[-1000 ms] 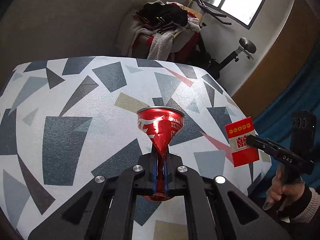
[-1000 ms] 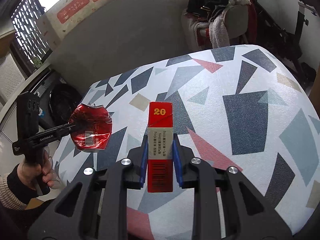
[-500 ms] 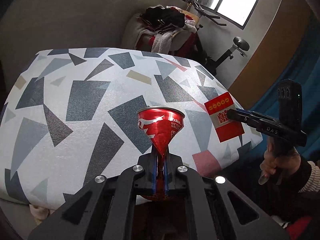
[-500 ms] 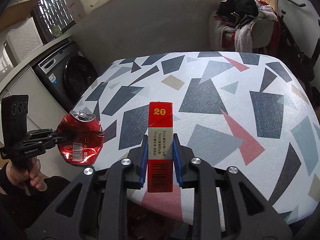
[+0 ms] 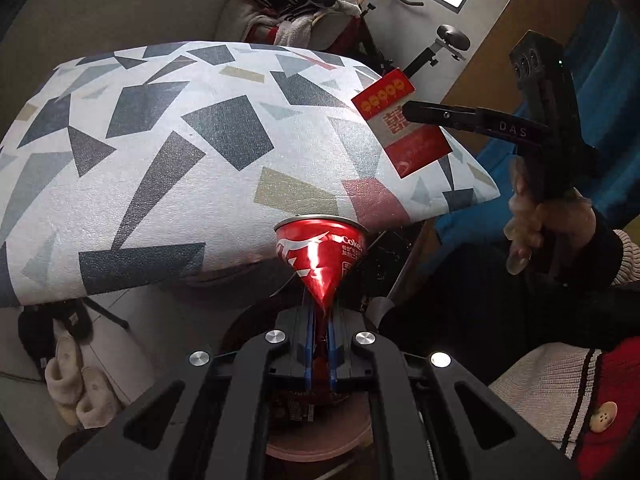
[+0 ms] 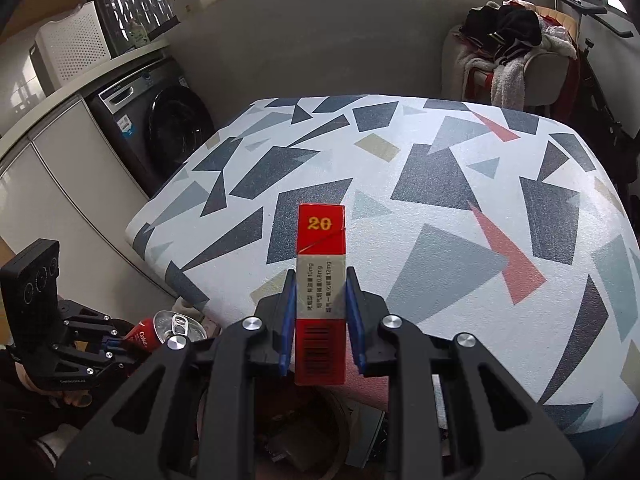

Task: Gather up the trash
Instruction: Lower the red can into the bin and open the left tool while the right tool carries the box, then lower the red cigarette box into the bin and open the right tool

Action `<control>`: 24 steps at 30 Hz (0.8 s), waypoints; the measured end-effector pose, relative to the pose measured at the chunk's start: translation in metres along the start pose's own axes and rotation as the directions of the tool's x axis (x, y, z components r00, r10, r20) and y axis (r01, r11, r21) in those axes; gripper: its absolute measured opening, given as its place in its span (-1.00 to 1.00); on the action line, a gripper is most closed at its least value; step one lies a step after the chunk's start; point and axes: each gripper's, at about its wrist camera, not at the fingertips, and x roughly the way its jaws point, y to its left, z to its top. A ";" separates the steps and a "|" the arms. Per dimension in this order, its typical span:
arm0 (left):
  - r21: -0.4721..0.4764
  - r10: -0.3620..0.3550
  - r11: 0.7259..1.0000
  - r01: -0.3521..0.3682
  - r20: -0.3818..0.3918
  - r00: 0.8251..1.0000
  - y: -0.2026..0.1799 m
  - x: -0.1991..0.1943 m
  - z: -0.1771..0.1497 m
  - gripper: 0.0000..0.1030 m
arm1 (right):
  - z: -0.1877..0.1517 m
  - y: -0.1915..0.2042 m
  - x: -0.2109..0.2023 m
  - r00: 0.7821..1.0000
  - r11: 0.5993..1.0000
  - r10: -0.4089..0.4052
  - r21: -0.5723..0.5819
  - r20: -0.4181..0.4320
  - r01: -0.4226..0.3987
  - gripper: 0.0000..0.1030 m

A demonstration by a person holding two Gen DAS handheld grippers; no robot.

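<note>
My left gripper (image 5: pixel 319 320) is shut on a crushed red Coke can (image 5: pixel 320 256), held in front of and below the near edge of the patterned table (image 5: pixel 160 160), over a round pink-rimmed bin (image 5: pixel 320 444). The can also shows in the right wrist view (image 6: pixel 168 330) at the lower left, in the left gripper (image 6: pixel 112 344). My right gripper (image 6: pixel 321 320) is shut on a red and cream cigarette pack (image 6: pixel 321 280), held upright above the table's near edge (image 6: pixel 400 396). The pack shows in the left wrist view (image 5: pixel 400 120) at the right, in the right gripper (image 5: pixel 408 114).
A washing machine (image 6: pixel 160 120) and white cabinets (image 6: pixel 60 184) stand left of the table. A chair piled with clothes (image 6: pixel 508 44) stands behind it. Slippers (image 5: pixel 76 384) lie on the floor at the left. A round bin (image 6: pixel 304 436) sits under the right gripper.
Both grippers have pulled back from over the table toward its near edge. The left gripper with the can has dropped below the table edge, over the bin. The pack stays gripped.
</note>
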 end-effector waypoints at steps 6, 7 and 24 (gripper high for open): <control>0.013 -0.009 1.000 0.009 -0.021 1.000 -0.004 0.003 -0.005 -0.32 | -0.012 0.007 0.002 0.999 1.000 0.023 0.001 -0.023 -0.023 -0.50; 0.019 -0.006 1.000 0.006 -0.007 1.000 -0.006 0.000 -0.004 0.03 | -0.014 0.008 0.002 0.999 1.000 0.027 -0.001 -0.029 -0.027 -0.50; -0.133 0.247 0.965 -0.225 0.186 0.951 0.029 -0.061 0.023 0.83 | -0.059 0.046 0.024 0.972 0.990 0.118 -0.055 -0.203 -0.132 -0.49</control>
